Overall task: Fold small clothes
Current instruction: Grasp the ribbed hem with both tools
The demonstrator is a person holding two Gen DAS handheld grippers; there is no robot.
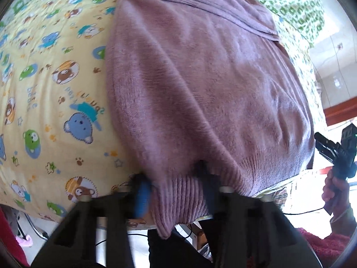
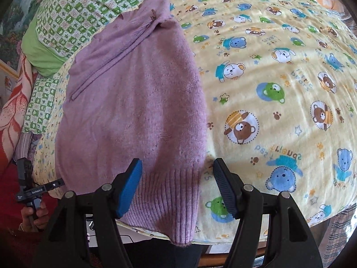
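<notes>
A purple knitted sweater [image 1: 200, 84] lies on a yellow bear-print blanket [image 1: 51, 102], its ribbed hem hanging over the near edge. It also shows in the right wrist view [image 2: 133, 102]. One gripper [image 1: 176, 192] has its jaws apart around the ribbed hem corner, the fabric lying between and over the blurred fingers. The other gripper [image 2: 177, 185] is open, its blue pad [image 2: 130, 189] and dark pad [image 2: 225, 189] on either side of the hem corner [image 2: 176, 201]. Each wrist view also shows a hand-held gripper off to the side [image 1: 337, 156], [image 2: 31, 189].
A green patterned quilt and pillow [image 2: 73, 15] lie at the head of the bed. A red floral cloth [image 2: 13, 111] hangs at the left. The bed's near edge [image 2: 223, 254] runs just under the grippers. Cables lie on the floor [image 1: 301, 212].
</notes>
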